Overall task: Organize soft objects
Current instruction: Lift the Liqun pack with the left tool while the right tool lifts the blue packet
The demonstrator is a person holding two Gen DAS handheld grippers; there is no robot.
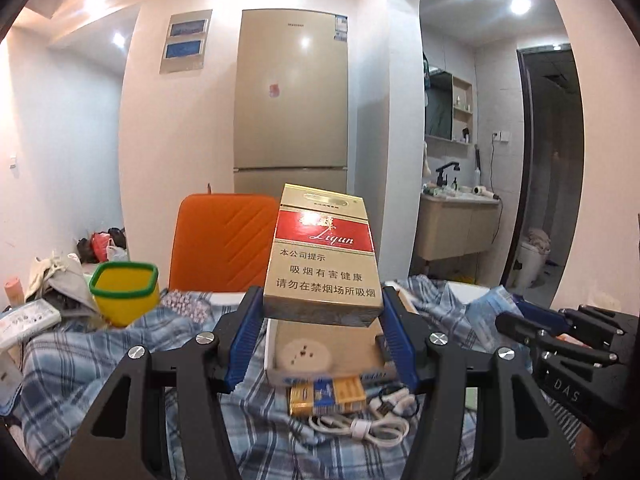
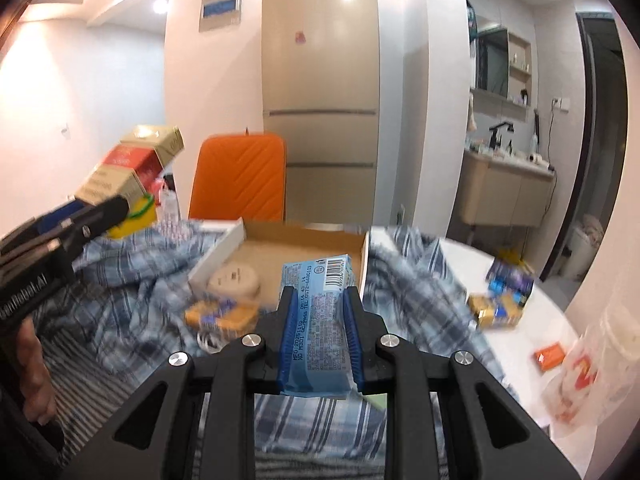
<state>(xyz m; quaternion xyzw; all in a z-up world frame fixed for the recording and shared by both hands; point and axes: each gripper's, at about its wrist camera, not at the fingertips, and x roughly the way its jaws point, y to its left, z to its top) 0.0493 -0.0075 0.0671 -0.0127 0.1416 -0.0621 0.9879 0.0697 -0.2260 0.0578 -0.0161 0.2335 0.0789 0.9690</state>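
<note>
My left gripper (image 1: 322,304) is shut on a gold and red cigarette carton (image 1: 324,256), held up above the table; the same carton (image 2: 132,164) shows at the left of the right wrist view. My right gripper (image 2: 318,300) is shut on a light blue tissue packet (image 2: 318,320) with a barcode, lifted over a blue plaid cloth (image 2: 140,300). An open cardboard box (image 2: 280,252) lies on the cloth with a round white socket (image 2: 236,280) inside. The same box (image 1: 320,356) sits under the carton in the left wrist view.
An orange chair back (image 1: 224,244) stands behind the table, a fridge (image 1: 292,92) beyond it. A yellow cup with a green rim (image 1: 126,294) is at the left. Yellow packets (image 1: 328,398), white cables (image 1: 360,428), an orange card (image 2: 550,358) and a plastic bag (image 2: 592,376) lie around.
</note>
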